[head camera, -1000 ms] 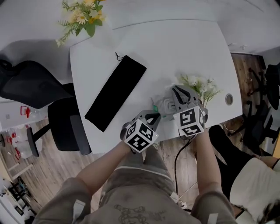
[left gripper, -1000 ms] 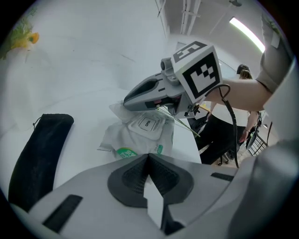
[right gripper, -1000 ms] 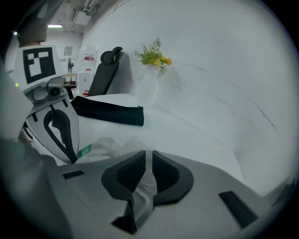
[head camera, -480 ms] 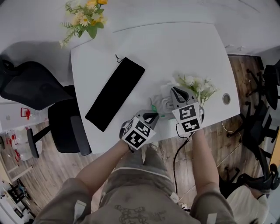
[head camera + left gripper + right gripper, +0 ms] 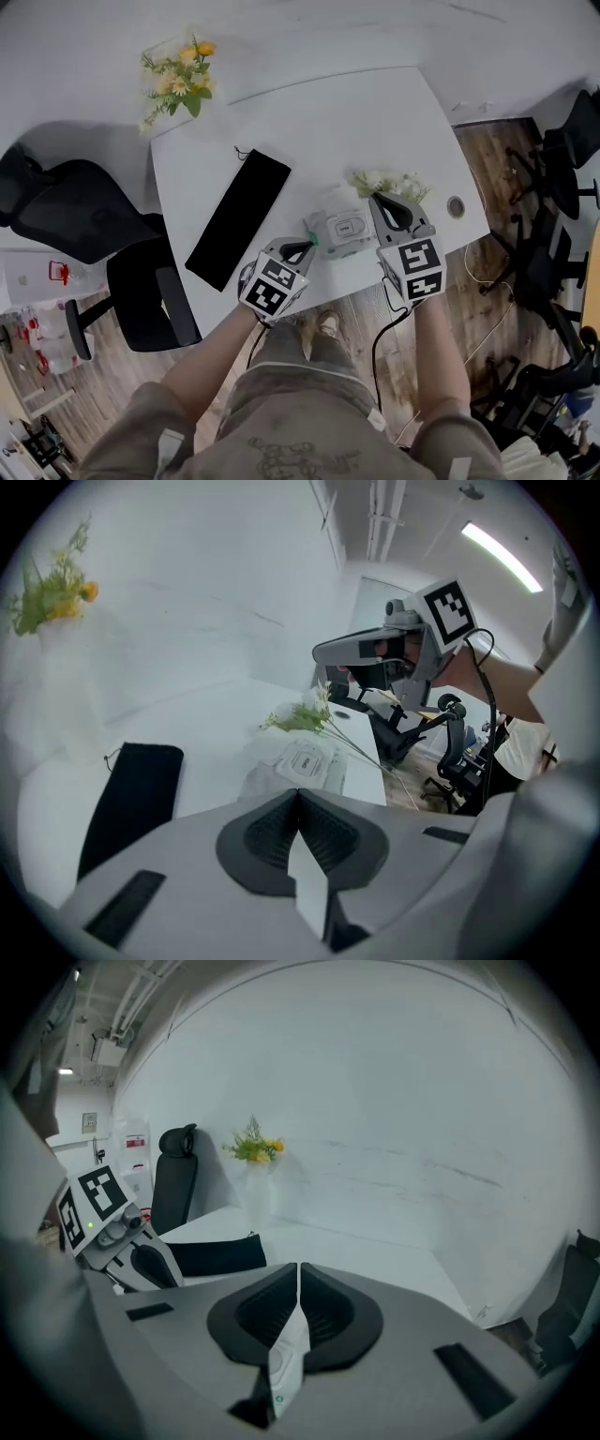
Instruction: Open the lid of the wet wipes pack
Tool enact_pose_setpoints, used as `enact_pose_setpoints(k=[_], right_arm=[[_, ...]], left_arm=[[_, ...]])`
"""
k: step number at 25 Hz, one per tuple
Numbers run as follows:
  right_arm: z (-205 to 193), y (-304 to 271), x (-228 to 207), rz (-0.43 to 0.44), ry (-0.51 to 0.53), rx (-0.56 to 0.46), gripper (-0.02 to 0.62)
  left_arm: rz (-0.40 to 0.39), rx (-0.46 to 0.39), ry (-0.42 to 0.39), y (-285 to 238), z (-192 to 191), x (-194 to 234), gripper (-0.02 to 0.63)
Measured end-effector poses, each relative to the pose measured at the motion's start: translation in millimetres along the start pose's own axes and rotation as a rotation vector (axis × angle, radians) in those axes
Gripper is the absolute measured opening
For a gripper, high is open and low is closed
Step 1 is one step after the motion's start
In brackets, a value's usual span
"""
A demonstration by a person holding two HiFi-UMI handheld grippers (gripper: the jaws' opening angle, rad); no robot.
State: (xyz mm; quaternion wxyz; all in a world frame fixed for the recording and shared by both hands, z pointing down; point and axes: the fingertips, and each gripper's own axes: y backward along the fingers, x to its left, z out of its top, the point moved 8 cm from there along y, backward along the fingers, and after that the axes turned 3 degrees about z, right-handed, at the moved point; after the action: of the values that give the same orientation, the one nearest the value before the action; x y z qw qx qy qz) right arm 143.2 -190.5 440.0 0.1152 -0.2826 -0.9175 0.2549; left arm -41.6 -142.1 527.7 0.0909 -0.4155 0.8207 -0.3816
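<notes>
As the person stands at its near edge with a gripper in each hand, the white table (image 5: pixel 375 112) takes up the middle of the room. A black office chair (image 5: pixel 75 206) is parked off its left side. On the tabletop a long black pouch (image 5: pixel 239 217) lies on a slant, well apart from everything else.

The left gripper (image 5: pixel 302 246) reaches in from the near edge, its tip just beside the left corner of the wet wipes pack (image 5: pixel 339 232). Seen along its own jaws (image 5: pixel 298 794), the pads are pressed together with nothing caught between them, and the pack lies on the table a little way ahead.

The right gripper (image 5: pixel 378 200) sits at the pack's right side, over the stems of a spray of white flowers (image 5: pixel 384 181). Its jaws are closing right up, and the pads have met tip to tip (image 5: pixel 298 1269) without gripping anything. It looks out at the far wall rather than at the pack.

A bunch of yellow flowers (image 5: pixel 178 75) stands at the far left corner.

The pack itself rests on the table near the front edge, between the two grippers and just in front of the white flowers. Its lid (image 5: pixel 347 227) lies flat on top (closed, as far as I can make out).
</notes>
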Motion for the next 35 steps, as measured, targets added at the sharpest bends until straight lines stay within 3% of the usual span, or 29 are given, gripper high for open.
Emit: enact_pose_setpoints(k=[16,28,35], right_arm=[[81,143,13,-0.115,-0.037,-0.275,0.037],[90,233,46,-0.13,-0.012,-0.367,0.037],[88,276,61,-0.153,-0.023,-0.415,0.037]], left_arm=[[0.09,-0.264,-0.171,112,120,-18,0.017],[0.147,-0.413,-0.26,186,156,-66,0.017],[0.146,-0.438,-0.284,203,158,-92,0.017]])
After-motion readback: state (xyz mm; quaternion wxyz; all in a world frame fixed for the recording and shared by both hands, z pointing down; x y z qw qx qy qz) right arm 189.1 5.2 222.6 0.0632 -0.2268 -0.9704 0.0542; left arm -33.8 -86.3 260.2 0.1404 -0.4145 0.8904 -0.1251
